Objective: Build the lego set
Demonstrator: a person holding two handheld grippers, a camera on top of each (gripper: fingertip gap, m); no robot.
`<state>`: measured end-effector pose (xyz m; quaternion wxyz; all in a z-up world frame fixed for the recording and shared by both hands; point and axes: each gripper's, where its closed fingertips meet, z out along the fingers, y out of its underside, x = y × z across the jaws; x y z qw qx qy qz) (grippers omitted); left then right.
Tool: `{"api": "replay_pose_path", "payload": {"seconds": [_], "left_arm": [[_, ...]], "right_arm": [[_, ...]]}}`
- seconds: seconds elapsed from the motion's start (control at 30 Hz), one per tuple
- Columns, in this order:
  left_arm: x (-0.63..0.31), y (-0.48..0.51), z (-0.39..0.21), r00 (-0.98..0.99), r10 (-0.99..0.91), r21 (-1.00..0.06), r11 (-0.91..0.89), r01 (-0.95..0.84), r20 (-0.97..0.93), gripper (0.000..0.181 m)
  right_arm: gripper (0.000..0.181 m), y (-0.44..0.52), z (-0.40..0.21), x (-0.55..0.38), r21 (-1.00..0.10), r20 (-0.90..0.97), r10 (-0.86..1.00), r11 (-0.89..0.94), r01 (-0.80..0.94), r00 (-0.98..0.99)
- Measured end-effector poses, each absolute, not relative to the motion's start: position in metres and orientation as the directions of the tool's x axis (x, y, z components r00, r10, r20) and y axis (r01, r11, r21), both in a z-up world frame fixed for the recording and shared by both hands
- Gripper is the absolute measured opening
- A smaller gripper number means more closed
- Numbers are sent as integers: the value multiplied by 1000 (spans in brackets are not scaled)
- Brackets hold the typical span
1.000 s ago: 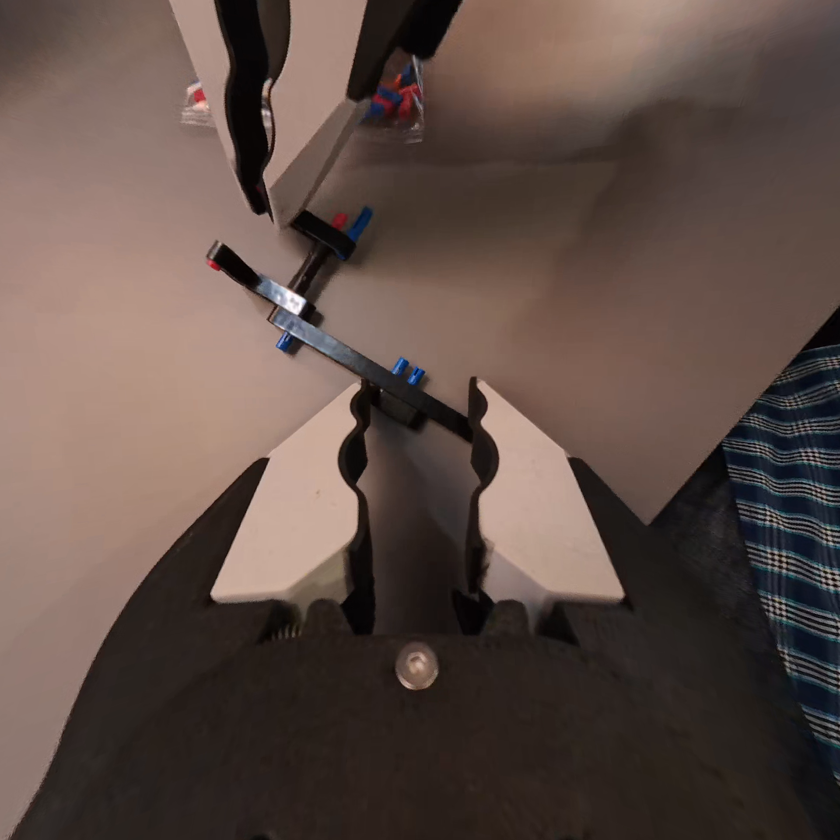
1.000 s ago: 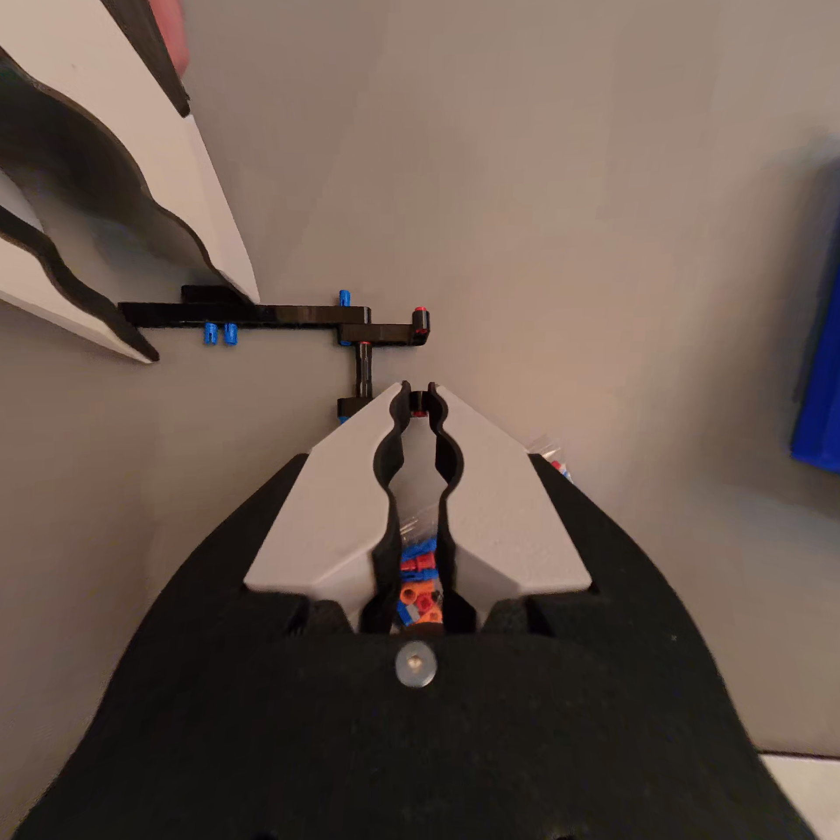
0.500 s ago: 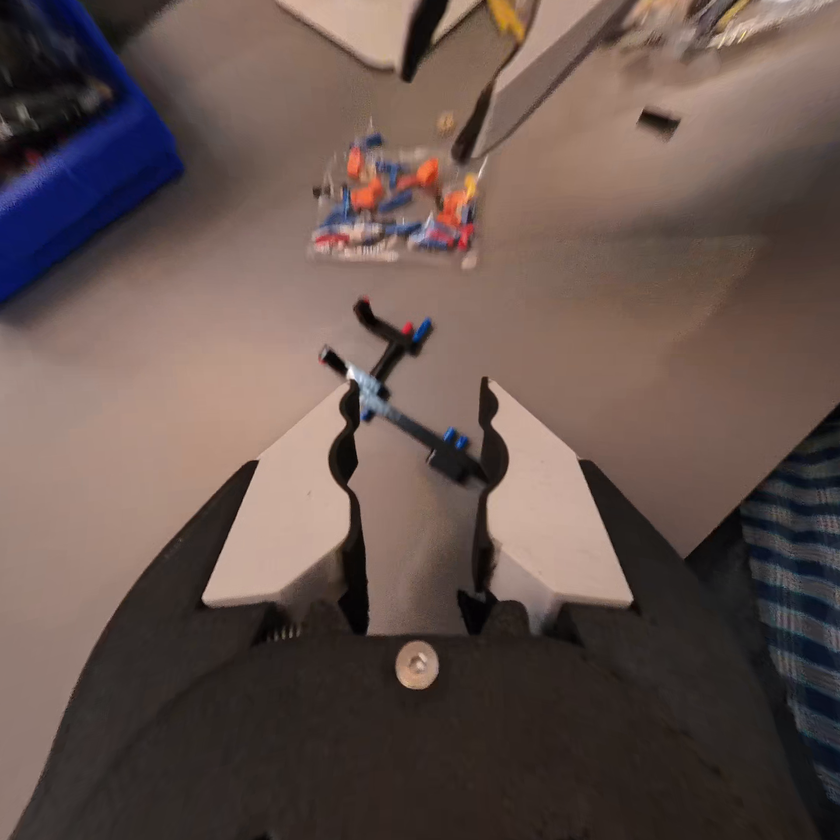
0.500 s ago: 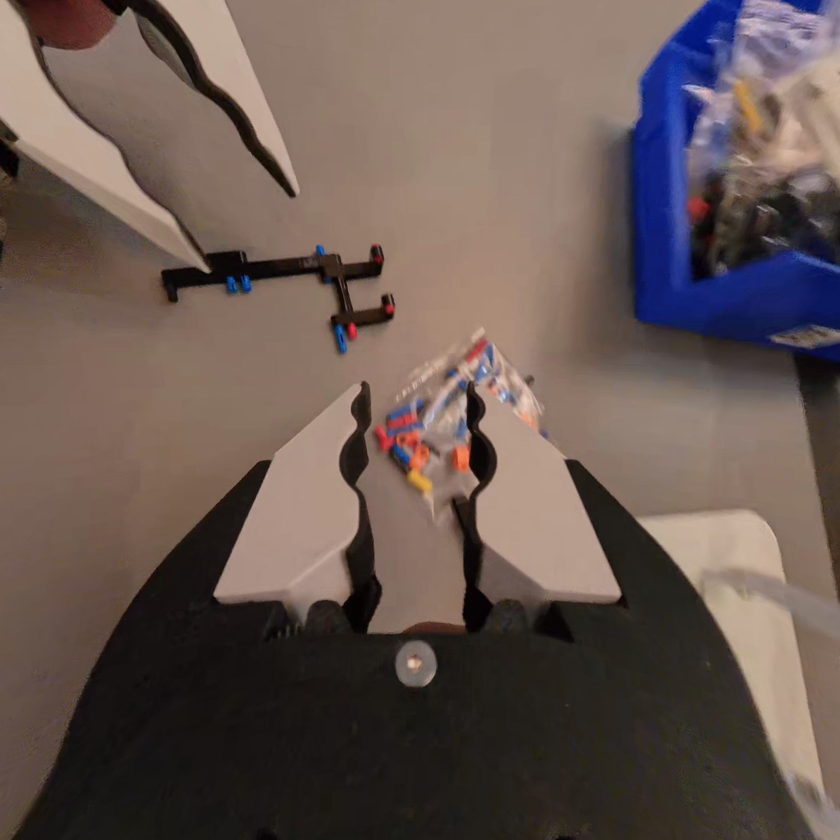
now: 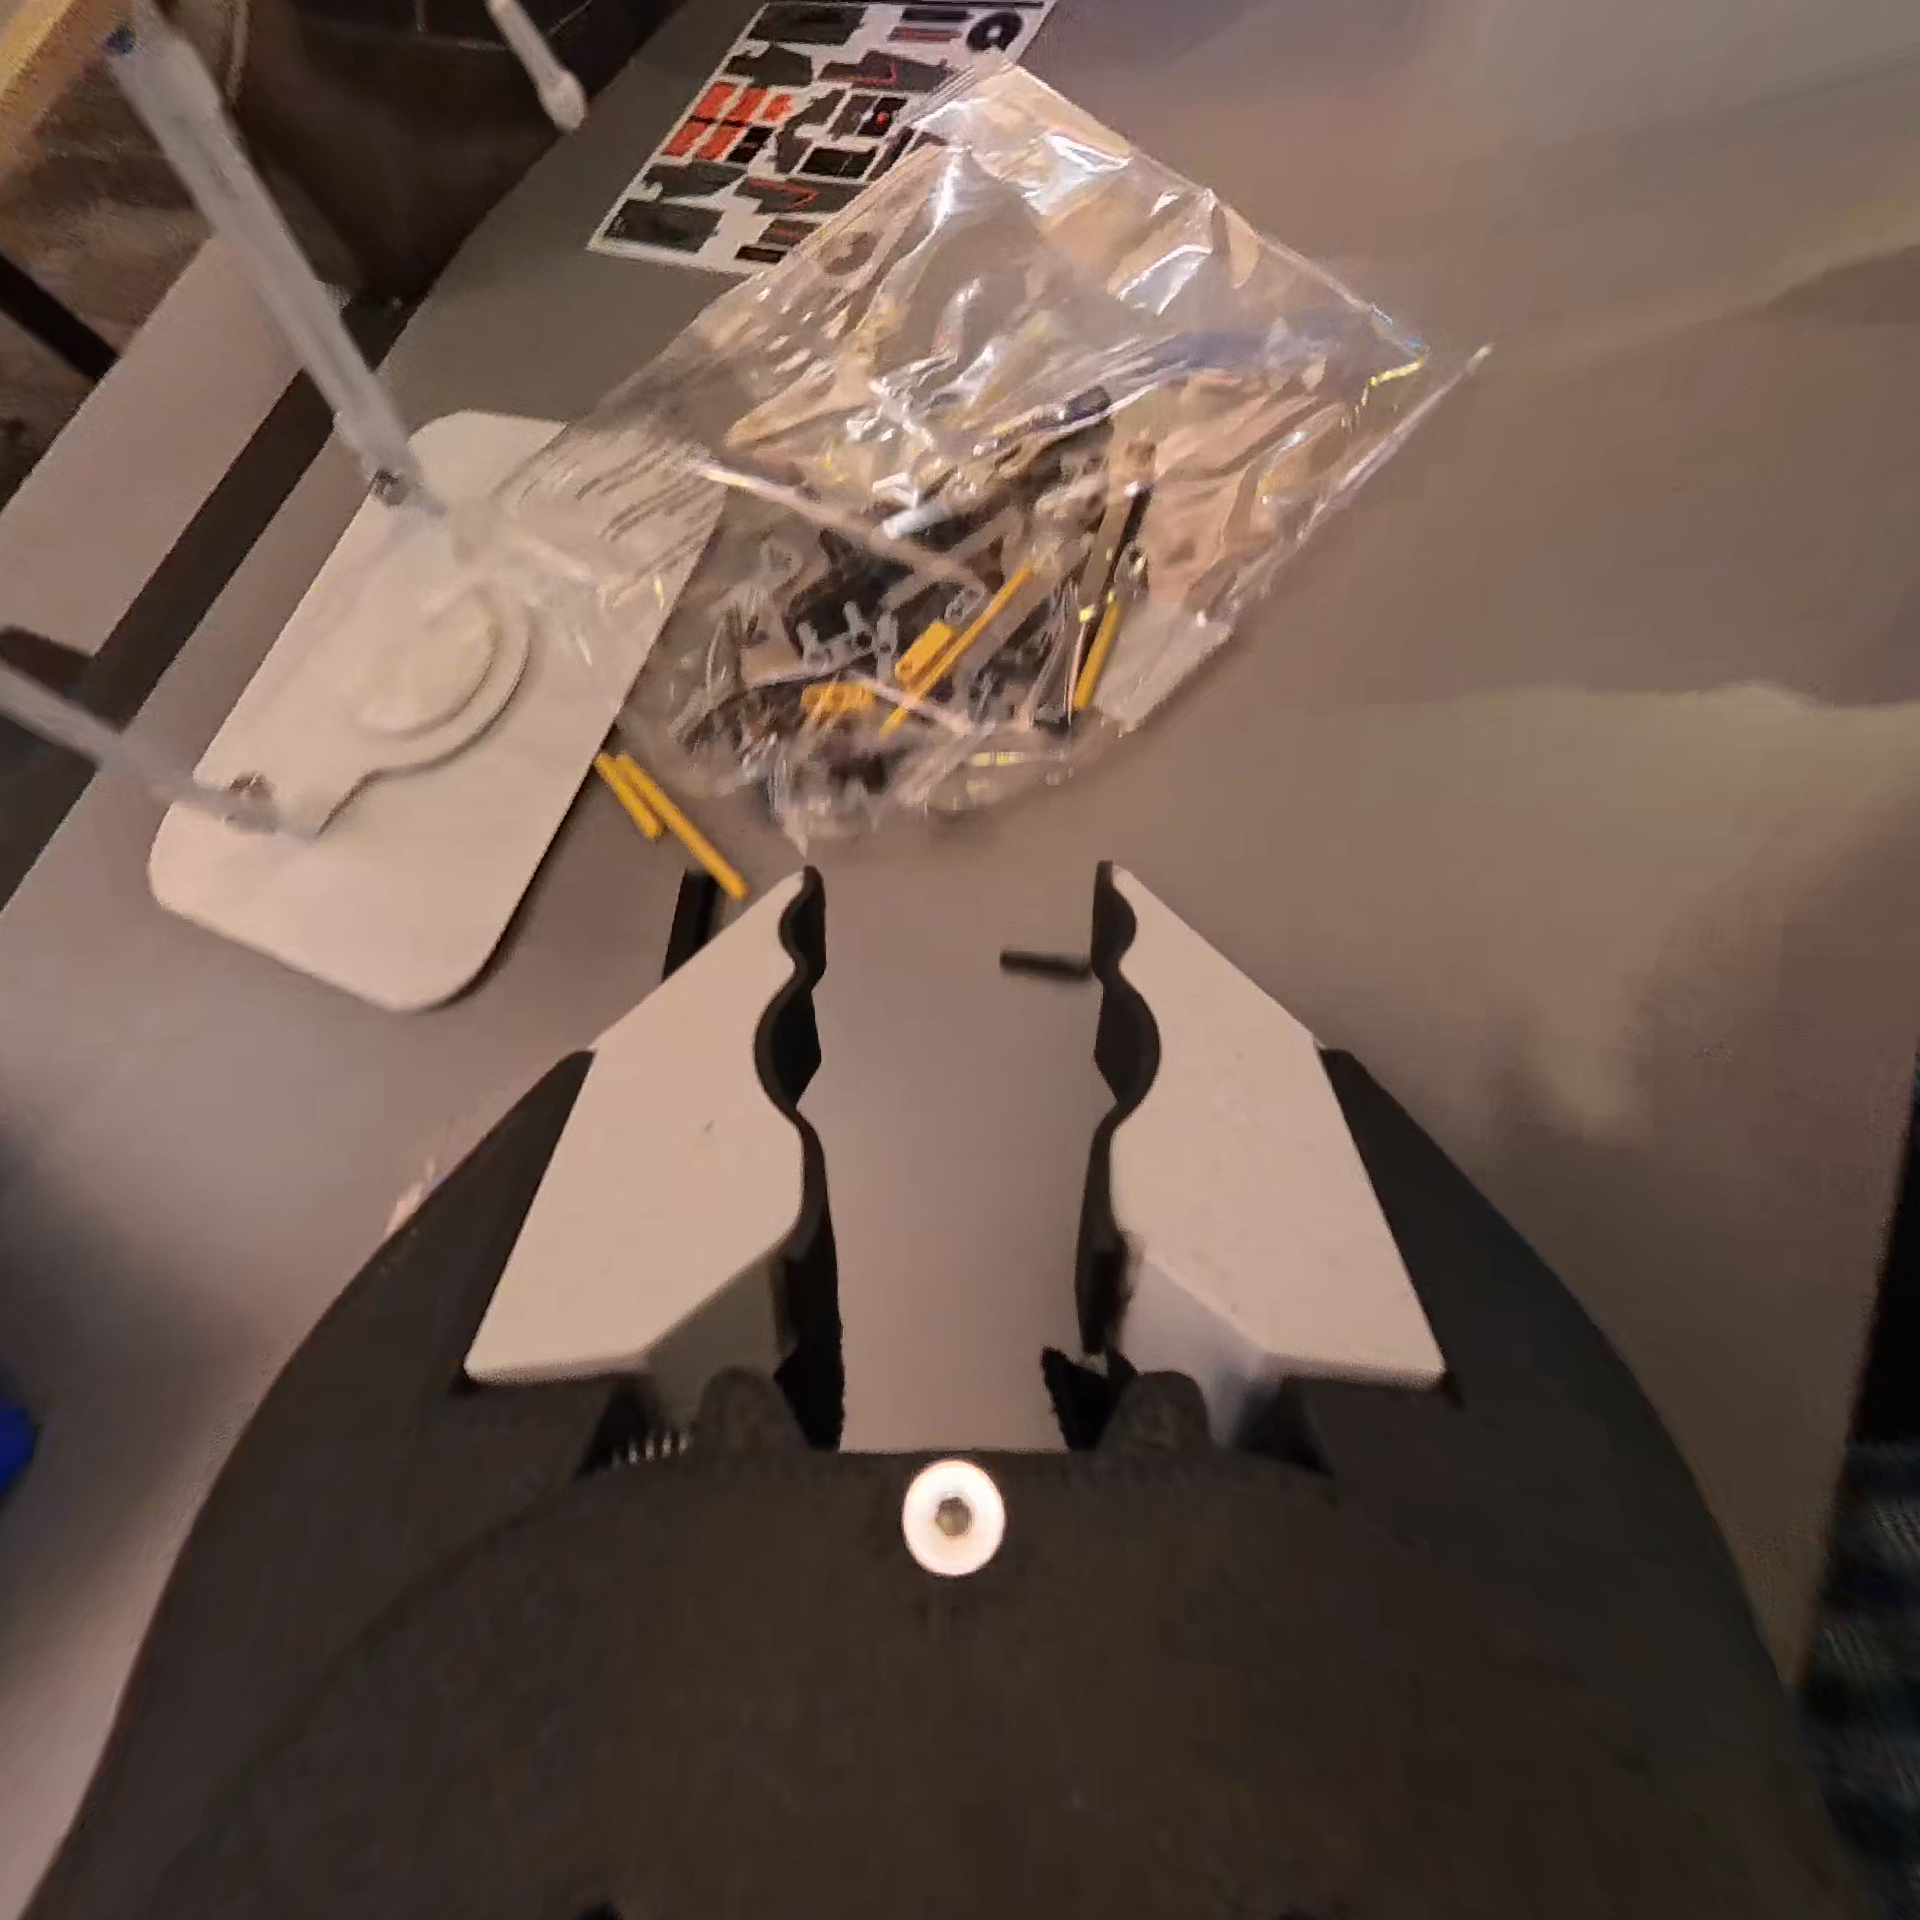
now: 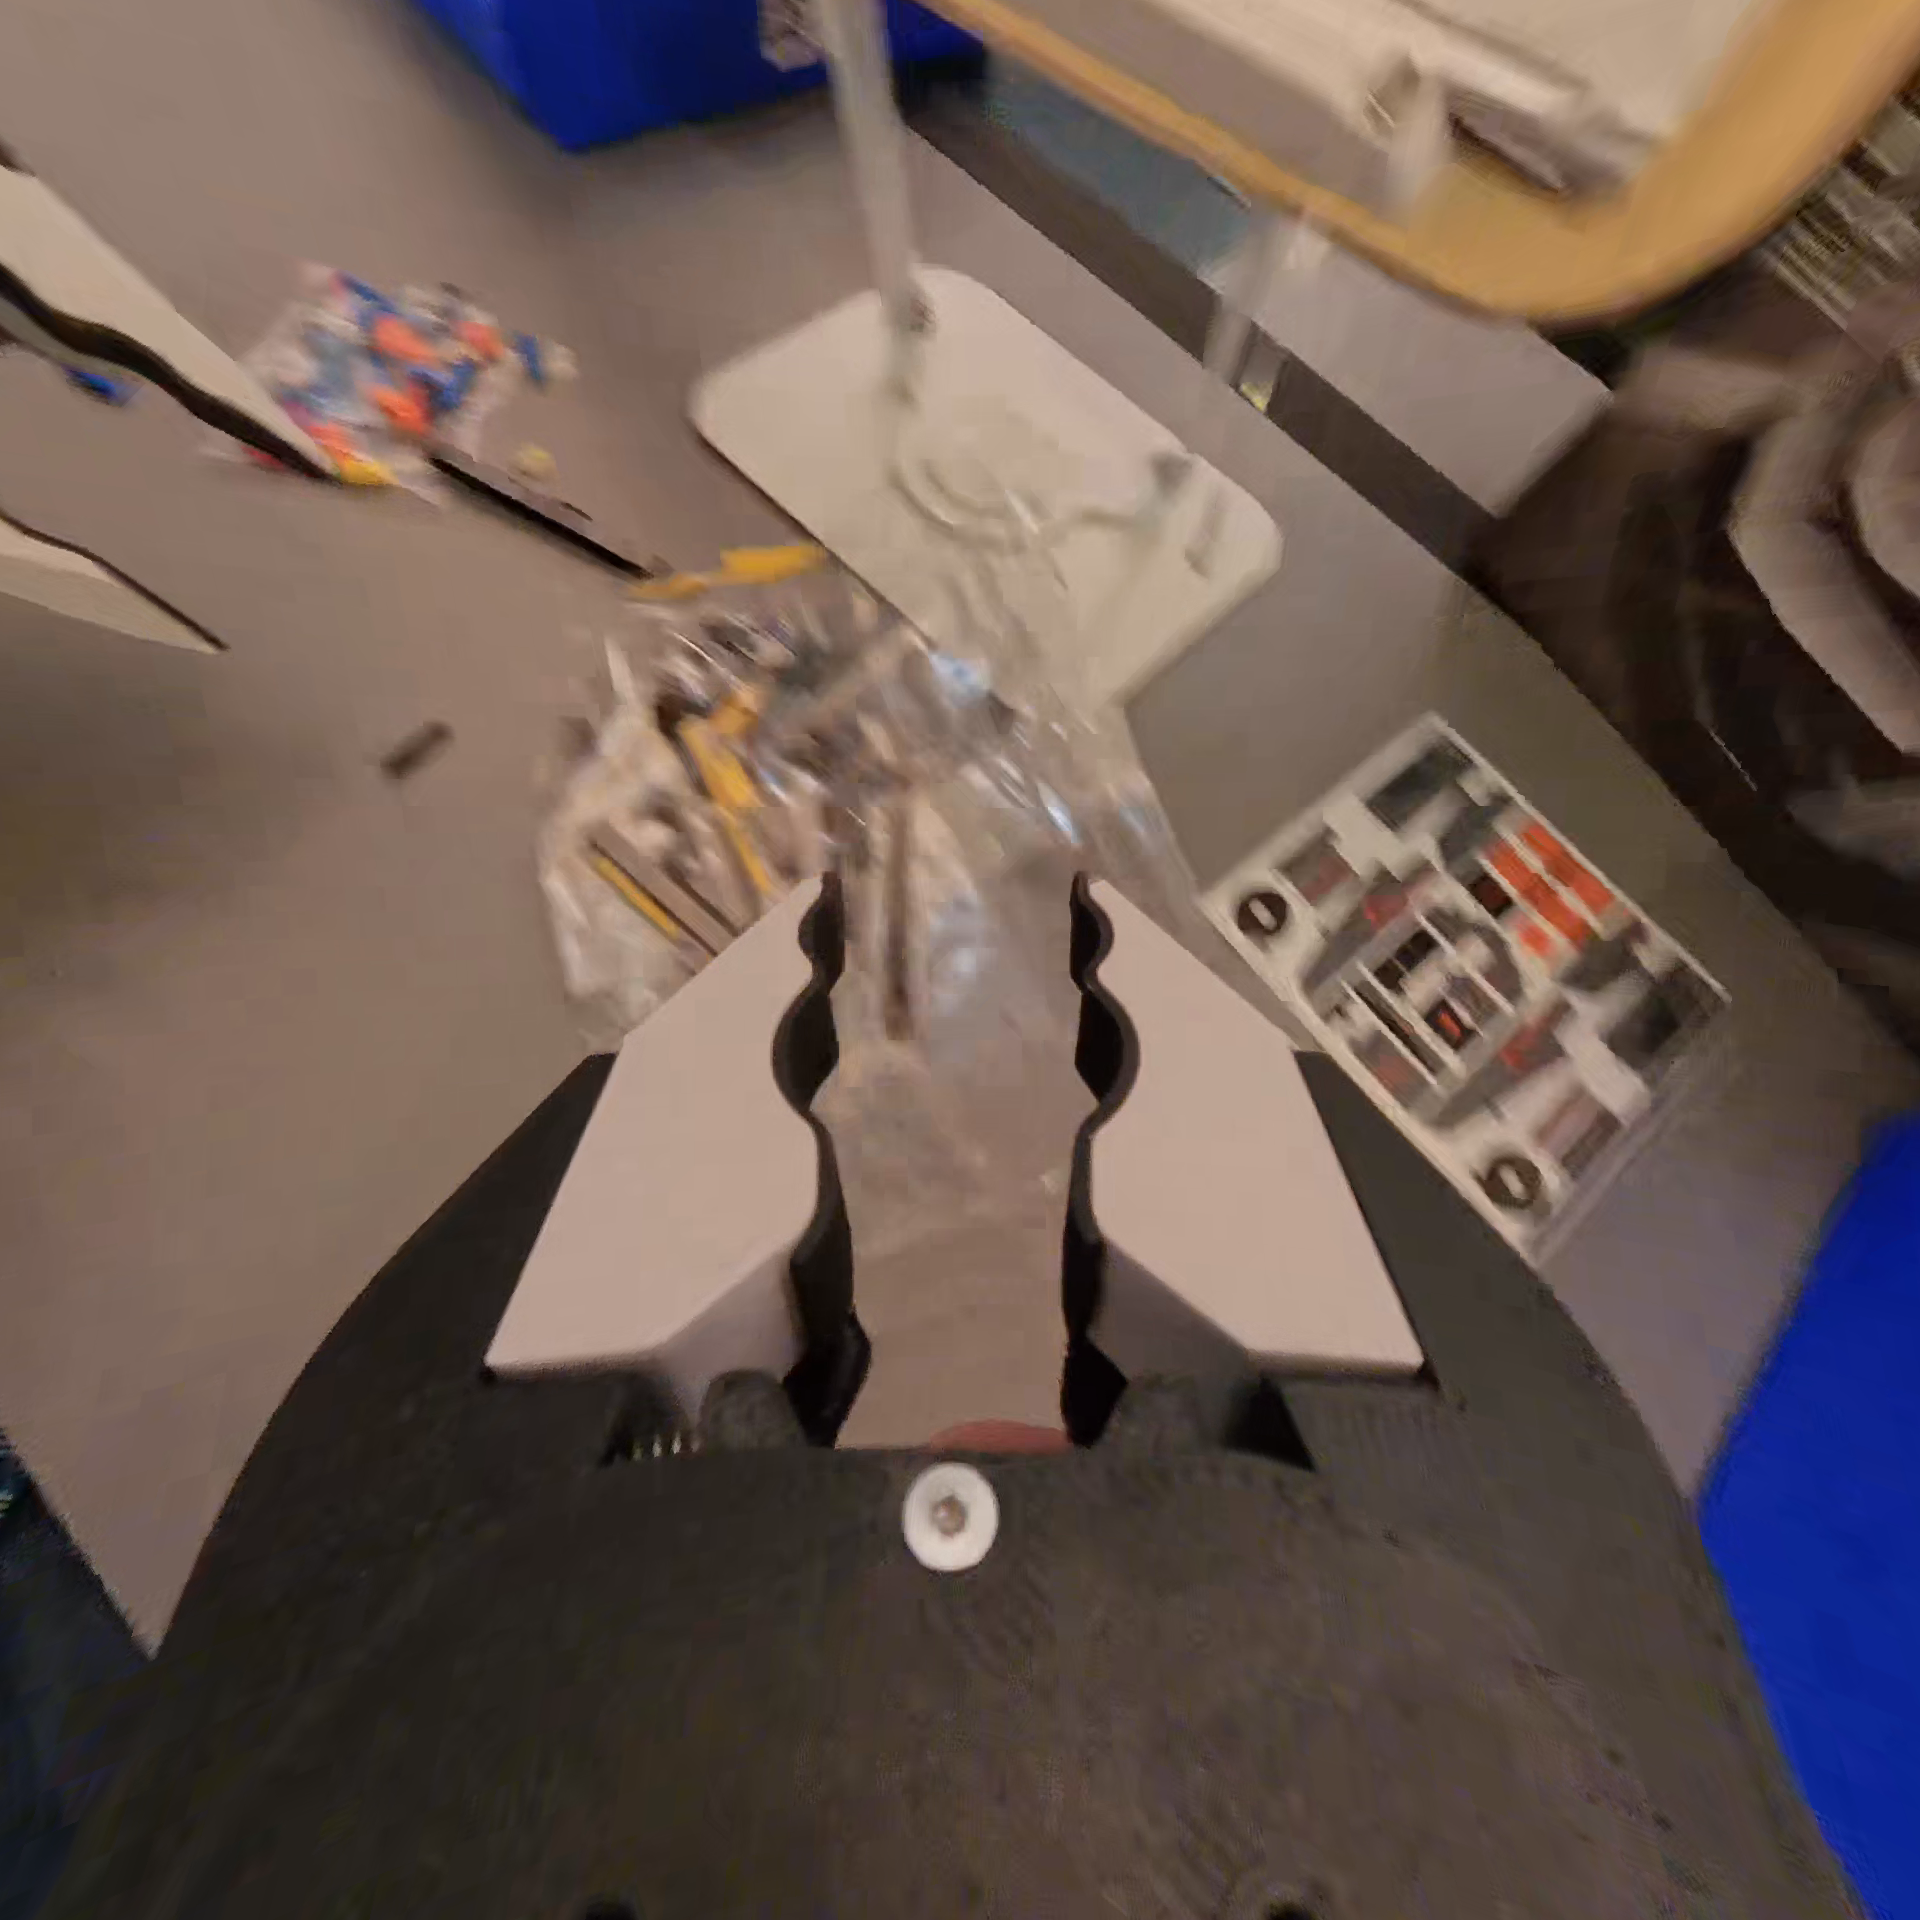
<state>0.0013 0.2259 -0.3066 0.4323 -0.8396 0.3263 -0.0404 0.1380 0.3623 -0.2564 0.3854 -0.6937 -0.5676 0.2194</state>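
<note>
A clear plastic bag (image 5: pixel 987 499) of black and yellow Lego parts lies on the grey table just beyond my left gripper (image 5: pixel 956 883), which is open and empty. Two loose yellow rods (image 5: pixel 670 821) lie at the bag's left. A small black pin (image 5: pixel 1044 963) lies by the right fingertip. In the right wrist view, my right gripper (image 6: pixel 951 888) is open above the near end of the same bag (image 6: pixel 769 748), whose plastic shows between the jaws. The left gripper's fingers (image 6: pixel 114 343) show at the upper left. The black assembly is out of view.
A white stand base (image 5: pixel 384 748) with a metal post sits left of the bag. A sticker sheet (image 6: pixel 1455 987) lies to the right. A small bag of blue and orange pieces (image 6: pixel 405 364), a black beam (image 6: pixel 540 509) and a blue bin (image 6: pixel 675 62) lie farther off. One gripper's finger ends stand about 20 centimetres off the other's. My right tips are about 20 centimetres from the small black pin (image 5: pixel 1044 963), my left tips only 7 centimetres. Look for it in the right wrist view (image 6: pixel 420 750) too.
Both grippers have left the black assembly and swung over to the bag of black and yellow parts. The right gripper, nearly shut a second ago, is now open.
</note>
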Motion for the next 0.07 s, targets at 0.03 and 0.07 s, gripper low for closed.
{"api": "replay_pose_path", "payload": {"seconds": [0.03, 0.07], "left_arm": [[9, 237, -310, 781, -587, -755, -408, -513, -214, 49], [16, 248, -314, 783, -588, -754, -416, -509, -205, 50]], "right_arm": [[40, 373, -264, 154, -771, 147, 943, -79, 632, 297], [40, 381, -272, 167, -761, 143, 935, -107, 640, 326]]}}
